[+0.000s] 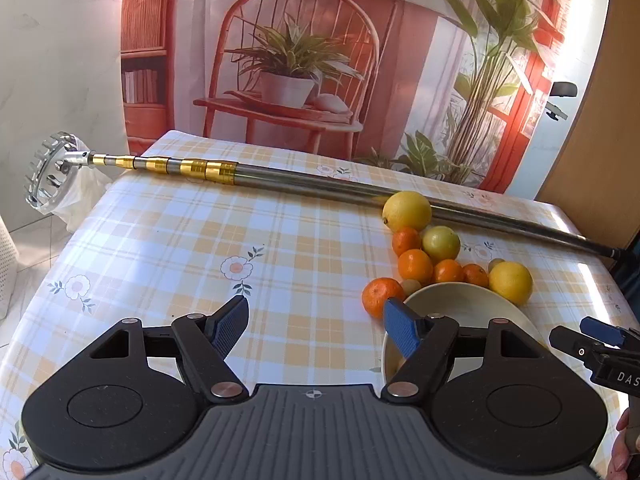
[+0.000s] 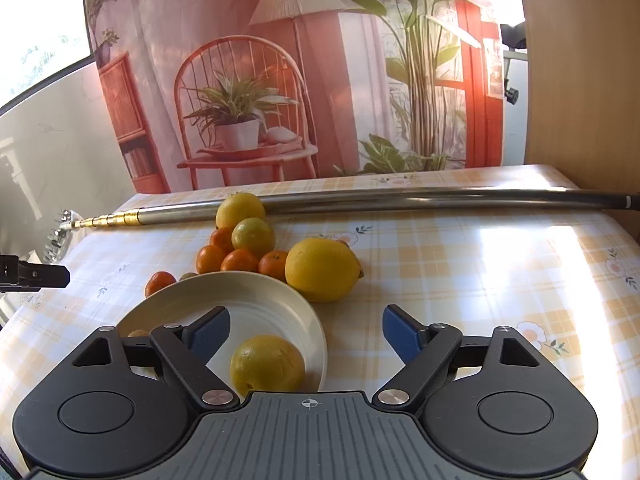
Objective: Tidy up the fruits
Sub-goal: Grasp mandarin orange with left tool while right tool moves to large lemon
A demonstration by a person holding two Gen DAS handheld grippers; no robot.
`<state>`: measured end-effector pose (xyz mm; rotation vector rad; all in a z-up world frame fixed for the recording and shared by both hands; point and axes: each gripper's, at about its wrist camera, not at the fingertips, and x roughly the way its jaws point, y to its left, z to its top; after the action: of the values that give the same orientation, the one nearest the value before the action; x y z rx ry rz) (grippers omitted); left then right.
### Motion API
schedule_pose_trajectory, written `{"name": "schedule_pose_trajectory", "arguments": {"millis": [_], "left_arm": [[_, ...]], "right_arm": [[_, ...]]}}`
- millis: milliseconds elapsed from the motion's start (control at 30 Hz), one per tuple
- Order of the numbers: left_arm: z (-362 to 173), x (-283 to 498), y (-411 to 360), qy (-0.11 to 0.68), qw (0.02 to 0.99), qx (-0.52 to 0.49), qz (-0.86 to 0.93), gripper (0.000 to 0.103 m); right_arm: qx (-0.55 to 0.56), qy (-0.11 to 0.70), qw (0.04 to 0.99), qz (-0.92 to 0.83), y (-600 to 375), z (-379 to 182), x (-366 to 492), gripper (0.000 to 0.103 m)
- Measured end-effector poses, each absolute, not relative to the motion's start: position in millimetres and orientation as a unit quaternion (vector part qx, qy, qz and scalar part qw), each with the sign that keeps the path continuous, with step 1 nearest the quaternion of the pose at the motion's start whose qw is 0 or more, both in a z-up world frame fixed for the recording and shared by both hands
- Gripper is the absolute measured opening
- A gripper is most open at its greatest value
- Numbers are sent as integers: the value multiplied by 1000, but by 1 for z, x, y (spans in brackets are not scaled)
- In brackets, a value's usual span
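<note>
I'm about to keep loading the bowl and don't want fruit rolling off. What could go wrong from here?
1. The loose tangerines are heaped together; nudging one may send others rolling.
2. The big lemon touches the bowl rim; lifting it may shift the bowl.
3. Both tools, left and right, work close together and might collide.

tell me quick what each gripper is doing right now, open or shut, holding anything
Left gripper: open, holding nothing, above the tablecloth beside the bowl.
Right gripper: open, holding nothing, over the bowl with a lemon in it.
</note>
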<state>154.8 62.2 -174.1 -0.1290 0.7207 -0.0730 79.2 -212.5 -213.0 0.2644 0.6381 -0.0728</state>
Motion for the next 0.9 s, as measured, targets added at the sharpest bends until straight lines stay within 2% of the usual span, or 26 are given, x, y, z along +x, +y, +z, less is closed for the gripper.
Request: {"name": "schedule_pose_trajectory", "arguments": {"millis": [67, 167, 500, 700, 900], "left_arm": [[-170, 161, 65, 352, 933, -71, -35, 77], [-167, 173, 62, 354, 931, -75, -38, 76], [-183, 212, 46, 403, 908, -95, -68, 74], [-200, 238, 44, 443, 883, -133, -77, 60], [-215, 258, 44, 474, 858, -181, -77, 58]], "right_arm": [[120, 299, 946, -31, -217, -212, 83, 84], [110, 284, 952, -24, -224, -213, 92, 91], [115, 239, 964, -3, -243, -234, 121, 91], [143, 231, 962, -9, -252, -246, 135, 91], [160, 233, 959, -11, -256, -254, 138, 91]]}}
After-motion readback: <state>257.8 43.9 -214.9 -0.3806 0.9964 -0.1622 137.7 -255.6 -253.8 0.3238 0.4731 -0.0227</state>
